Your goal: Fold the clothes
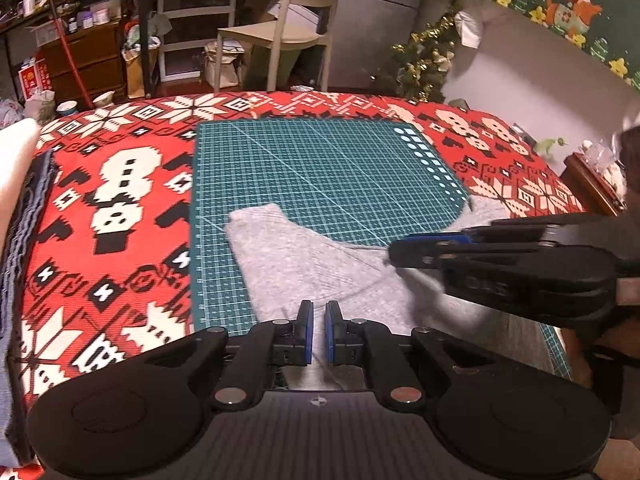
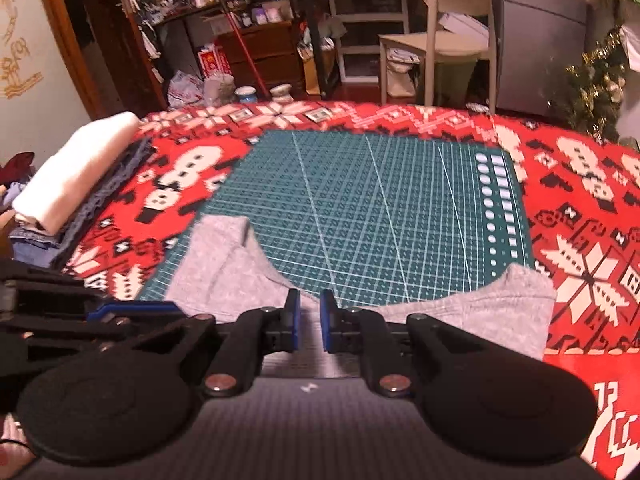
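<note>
Two grippers share the near edge of the table. Seen from the left wrist, the left gripper (image 1: 316, 320) hangs over the grey garment (image 1: 304, 264), its blue-padded fingers (image 1: 307, 320) drawn almost together with only a narrow slot between them; whether fabric is caught in that slot cannot be told. The garment is a soft, heathered knit lying flat on the near half of the green cutting mat (image 1: 320, 168), with one square-ended part reaching up and left toward the mat's left border. Beyond it the gridded mat lies bare to its far edge, and the red patterned tablecloth (image 1: 116, 200) runs wide on the left. The right gripper (image 1: 394, 250) comes in from the right, lying crosswise, its tip at the garment's upper hem.

From the right wrist, the right gripper (image 2: 309, 316) also has its jaws nearly closed, and a grip on cloth is not clear. The garment (image 2: 224, 272) here spreads side to side along the mat's (image 2: 360, 208) near edge: its long axis runs left to right, one end rising at the left, the other spilling past the mat's right corner onto the tablecloth (image 2: 580, 200). A folded stack of clothes (image 2: 76, 172), cream on top of blue, sits at the table's left edge, well apart. The left gripper (image 2: 172, 308) shows low at left.
</note>
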